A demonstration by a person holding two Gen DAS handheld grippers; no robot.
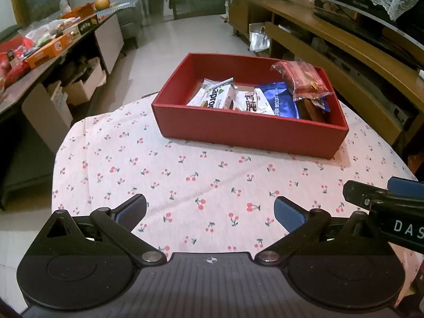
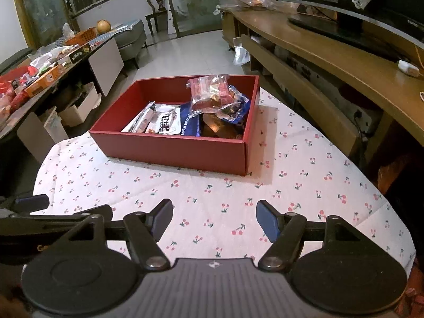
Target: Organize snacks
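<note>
A red open box [image 1: 246, 135] [image 2: 172, 149] stands on a round table with a cherry-print cloth [image 1: 185, 175] [image 2: 238, 193]. Inside lie several snack packs: a white wafer pack [image 1: 214, 96], a blue biscuit bag [image 1: 281, 99] [image 2: 189, 124] and a clear red-printed pack [image 1: 303, 79] [image 2: 209, 92] on top at the right. My left gripper [image 1: 210, 213] hovers open over the cloth in front of the box, nothing between its fingers. My right gripper [image 2: 214, 218] is open and empty too, beside the left one; its tip shows at the right edge of the left wrist view.
A long side table [image 1: 39, 61] [image 2: 39, 79] at the left is crowded with more snack boxes and bags. A wooden TV cabinet [image 1: 344, 61] [image 2: 331, 61] runs along the right, close to the table's edge. Cardboard boxes [image 1: 79, 84] sit on the floor under the side table.
</note>
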